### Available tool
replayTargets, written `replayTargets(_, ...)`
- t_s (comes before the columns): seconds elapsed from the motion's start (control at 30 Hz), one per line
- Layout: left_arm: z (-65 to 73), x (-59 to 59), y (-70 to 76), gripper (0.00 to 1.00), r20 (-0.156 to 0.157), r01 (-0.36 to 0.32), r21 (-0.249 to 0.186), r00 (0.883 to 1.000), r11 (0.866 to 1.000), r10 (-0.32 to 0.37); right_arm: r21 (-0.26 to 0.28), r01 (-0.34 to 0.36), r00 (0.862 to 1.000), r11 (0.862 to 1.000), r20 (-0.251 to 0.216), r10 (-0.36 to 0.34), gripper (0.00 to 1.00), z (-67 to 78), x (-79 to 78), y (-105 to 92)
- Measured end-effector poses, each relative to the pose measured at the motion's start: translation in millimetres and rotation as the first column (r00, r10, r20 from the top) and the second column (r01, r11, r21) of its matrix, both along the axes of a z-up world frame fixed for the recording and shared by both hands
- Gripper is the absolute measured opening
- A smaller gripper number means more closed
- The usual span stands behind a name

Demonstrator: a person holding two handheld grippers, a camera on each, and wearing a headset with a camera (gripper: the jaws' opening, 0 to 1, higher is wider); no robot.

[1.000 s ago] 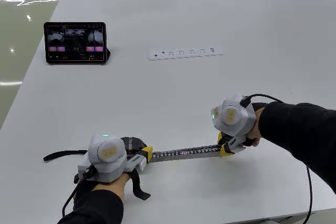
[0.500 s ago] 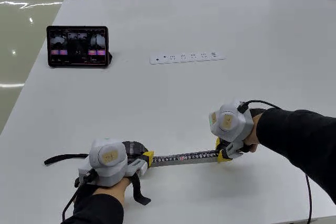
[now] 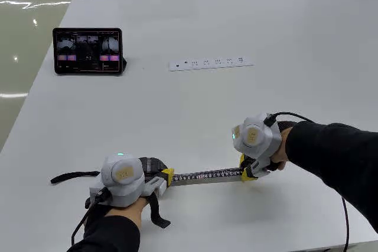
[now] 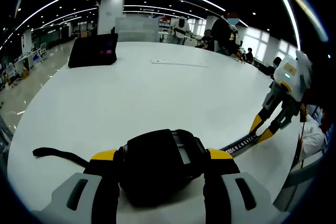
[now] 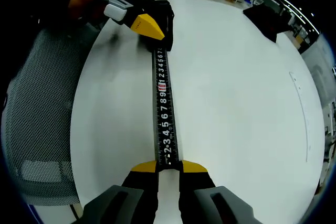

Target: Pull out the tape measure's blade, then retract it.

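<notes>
Left gripper [image 3: 166, 176] jaws are clamping the tape measure case [image 3: 151, 165] from both sides; in the left gripper view the 2 yellow-tipped jaws are sitting tight against the black case [image 4: 161, 164], spread just as wide as the case. The case is resting on the white desk [image 3: 177, 110] near its front edge, at the person's left.

Right gripper [image 3: 246, 173] jaws are nearly closed, pinching the free end of the blade [image 3: 207, 176]. In the right gripper view [image 5: 168, 167] the blade [image 5: 163, 103] is running straight away from the jaw tips to the case, printed digits facing up, with a red mark about midway. The blade is lying out between the 2 grippers, low over the desk; cannot tell whether it is touching the surface.

A black strap [image 3: 72, 175] is trailing from the case to the left, lying flat on the desk. Farther back, a tablet [image 3: 87, 50] is standing propped with its screen lit, and a white power strip [image 3: 211, 62] is lying flat, well apart from the tape measure.
</notes>
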State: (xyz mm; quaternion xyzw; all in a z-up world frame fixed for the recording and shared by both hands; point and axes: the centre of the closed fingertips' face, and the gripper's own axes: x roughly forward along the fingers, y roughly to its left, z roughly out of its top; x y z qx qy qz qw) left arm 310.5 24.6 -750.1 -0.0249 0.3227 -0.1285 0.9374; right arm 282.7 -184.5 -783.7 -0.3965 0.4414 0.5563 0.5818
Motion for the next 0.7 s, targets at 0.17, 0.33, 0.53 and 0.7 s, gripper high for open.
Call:
replayTargets(0.17,0.0,0.0,0.1,0.60,-0.003,0.000,-0.003,1.000,1.000,0.000,0.005,0.010,1.000,1.000,-0.012,-0.010,0.10,0.6,-0.5,2.6)
replayTargets(0.33,-0.3,0.0,0.3,0.60,-0.009,0.008,-0.008,1.000,1.000,-0.008,0.008,0.009,1.000,1.000,-0.021,-0.009,0.10,0.5,-0.6,5.5)
replayTargets(0.53,0.1,-0.5,0.1,0.60,-0.009,0.011,-0.007,1.000,1.000,-0.011,0.012,0.006,1.000,1.000,-0.015,-0.005,0.10,0.8,-1.4,12.2)
replayTargets(0.7,0.2,-0.6,0.2,0.60,-0.012,0.012,-0.006,1.000,1.000,-0.012,0.010,-0.005,1.000,1.000,-0.016,0.006,0.10,1.0,-1.0,15.3)
